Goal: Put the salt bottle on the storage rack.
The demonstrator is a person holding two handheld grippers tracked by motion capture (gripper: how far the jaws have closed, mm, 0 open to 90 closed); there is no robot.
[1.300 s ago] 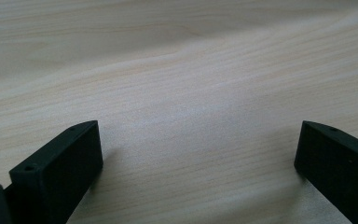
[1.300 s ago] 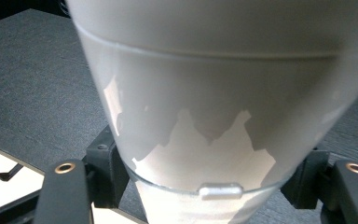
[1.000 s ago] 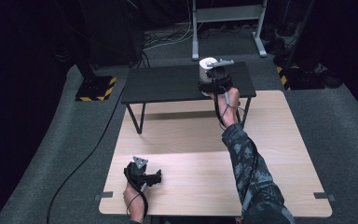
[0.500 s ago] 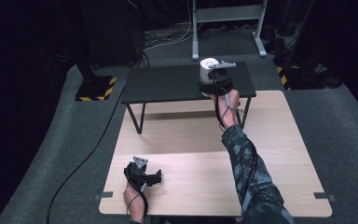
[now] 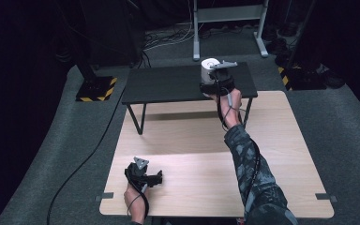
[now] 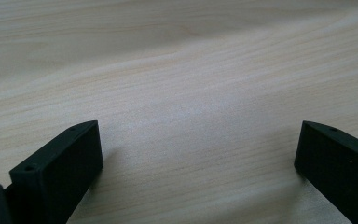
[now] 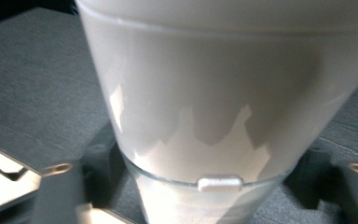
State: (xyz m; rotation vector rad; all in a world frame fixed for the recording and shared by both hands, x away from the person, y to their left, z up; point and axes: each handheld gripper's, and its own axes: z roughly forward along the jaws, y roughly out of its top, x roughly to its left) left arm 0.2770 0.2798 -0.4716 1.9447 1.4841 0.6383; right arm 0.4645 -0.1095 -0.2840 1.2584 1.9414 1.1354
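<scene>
Tipping threatens the white cup (image 7: 214, 93) on the black table (image 5: 168, 84): right gripper (image 5: 217, 80) brackets it, grip uncertain, while left gripper (image 5: 145, 174) rests open.

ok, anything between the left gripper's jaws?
Nothing. In the left gripper view, the left gripper has its jaws wide apart with just bare wooden table between them.
</scene>
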